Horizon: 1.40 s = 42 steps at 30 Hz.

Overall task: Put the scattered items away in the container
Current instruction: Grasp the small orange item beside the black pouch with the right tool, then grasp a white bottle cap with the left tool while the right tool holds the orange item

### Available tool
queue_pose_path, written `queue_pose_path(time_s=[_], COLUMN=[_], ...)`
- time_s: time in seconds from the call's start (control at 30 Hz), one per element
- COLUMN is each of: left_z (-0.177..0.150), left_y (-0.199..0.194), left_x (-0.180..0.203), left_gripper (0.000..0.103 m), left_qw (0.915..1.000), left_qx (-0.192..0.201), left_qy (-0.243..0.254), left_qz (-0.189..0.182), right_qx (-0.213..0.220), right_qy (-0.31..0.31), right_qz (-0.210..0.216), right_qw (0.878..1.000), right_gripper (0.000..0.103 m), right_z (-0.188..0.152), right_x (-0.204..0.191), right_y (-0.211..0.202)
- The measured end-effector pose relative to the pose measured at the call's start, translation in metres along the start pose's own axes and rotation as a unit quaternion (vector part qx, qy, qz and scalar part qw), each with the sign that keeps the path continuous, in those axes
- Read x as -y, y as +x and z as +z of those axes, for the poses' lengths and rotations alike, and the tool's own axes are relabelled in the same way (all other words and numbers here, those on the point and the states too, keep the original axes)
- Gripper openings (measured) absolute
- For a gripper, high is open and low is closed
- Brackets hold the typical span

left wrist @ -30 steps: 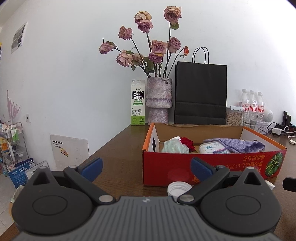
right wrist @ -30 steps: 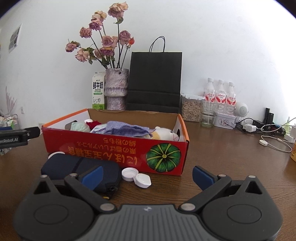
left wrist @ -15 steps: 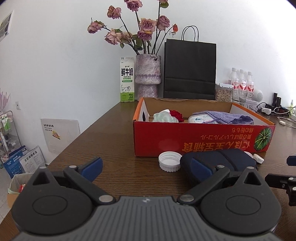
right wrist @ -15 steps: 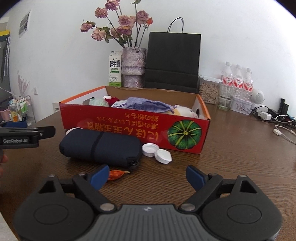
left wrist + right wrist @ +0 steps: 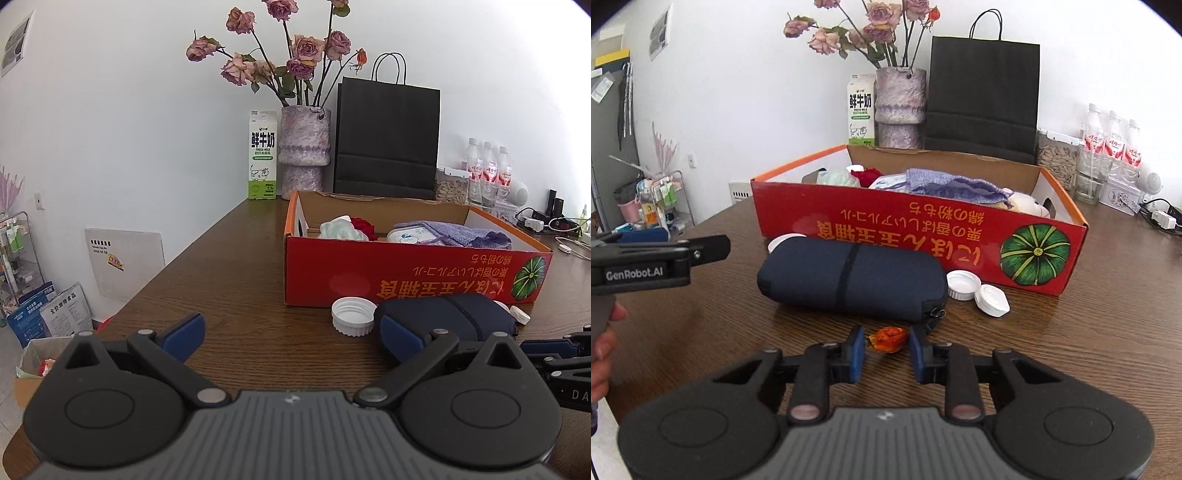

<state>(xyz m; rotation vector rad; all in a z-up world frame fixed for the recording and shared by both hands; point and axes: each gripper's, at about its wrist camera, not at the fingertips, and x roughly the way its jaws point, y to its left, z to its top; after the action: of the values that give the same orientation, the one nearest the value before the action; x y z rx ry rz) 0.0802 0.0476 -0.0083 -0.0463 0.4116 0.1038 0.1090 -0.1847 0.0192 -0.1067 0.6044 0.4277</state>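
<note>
my right gripper (image 5: 886, 350) is closing around the small orange thing (image 5: 889, 339) on the bench (image 5: 1089, 332), pads not yet touching, left gripper (image 5: 291, 332) spread wide, waiting by the red box (image 5: 923, 236).

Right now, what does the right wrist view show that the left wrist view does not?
Only the right wrist view shows the small orange crumpled item between the closing right gripper, plus a cream plush toy in the box. Only the left wrist view shows the left gripper open over bare wooden table. Both show the red cardboard box, the dark blue zip pouch and white caps.
</note>
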Motion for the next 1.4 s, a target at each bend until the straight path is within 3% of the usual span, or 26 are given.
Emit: queue_pose_path(time_s=[0.3,0.6,0.7,0.77,0.9,1.13,1.17,1.27,1.3,1.33,1.4], left_z=[0.002,0.008,0.008,0.01,0.015,0.021,0.021,0.02,0.019,0.019,0.018], left_y=[0.003,0.031,0.047,0.054,0.062,0.078,0.079,0.082,0.083,0.083,0.079], left_x=[0.005,0.01,0.013,0.013,0.021,0.029,0.029,0.031,0.032,0.033,0.034], left_gripper=[0.103,0.103,0.102,0.1,0.099,0.098,0.096,0.077,0.065,0.043,0.04], left_qw=[1.0,0.9972,0.994,0.9928,0.9917,0.9909,0.9909,0.9905,0.9899,0.9894,0.9897], left_qx=[-0.005,-0.045,-0.076,-0.093,-0.082,-0.094,-0.095,-0.103,-0.108,-0.111,-0.106], left_qy=[0.006,0.056,0.078,0.074,0.098,0.095,0.093,0.089,0.088,0.086,0.083], left_qz=[-0.002,0.019,0.01,-0.017,-0.003,-0.014,-0.017,-0.025,-0.03,-0.038,-0.048], right_qx=[0.018,0.034,0.039,0.041,0.046,0.053,0.053,0.052,0.052,0.052,0.052], right_qy=[0.025,0.045,0.051,0.054,0.059,0.065,0.065,0.065,0.065,0.065,0.065], right_qz=[-0.015,-0.034,-0.04,-0.043,-0.051,-0.057,-0.056,-0.054,-0.053,-0.053,-0.051], right_qw=[0.999,0.998,0.997,0.997,0.996,0.995,0.995,0.995,0.995,0.995,0.995], right_gripper=[0.01,0.01,0.01,0.01,0.01,0.01,0.01,0.01,0.01,0.01,0.01], right_z=[-0.002,-0.002,-0.001,-0.001,0.001,0.005,0.005,0.006,0.006,0.006,0.006], right_x=[0.018,0.037,0.043,0.046,0.052,0.06,0.06,0.059,0.059,0.059,0.059], right_y=[-0.017,-0.024,-0.025,-0.025,-0.026,-0.026,-0.026,-0.024,-0.023,-0.022,-0.022])
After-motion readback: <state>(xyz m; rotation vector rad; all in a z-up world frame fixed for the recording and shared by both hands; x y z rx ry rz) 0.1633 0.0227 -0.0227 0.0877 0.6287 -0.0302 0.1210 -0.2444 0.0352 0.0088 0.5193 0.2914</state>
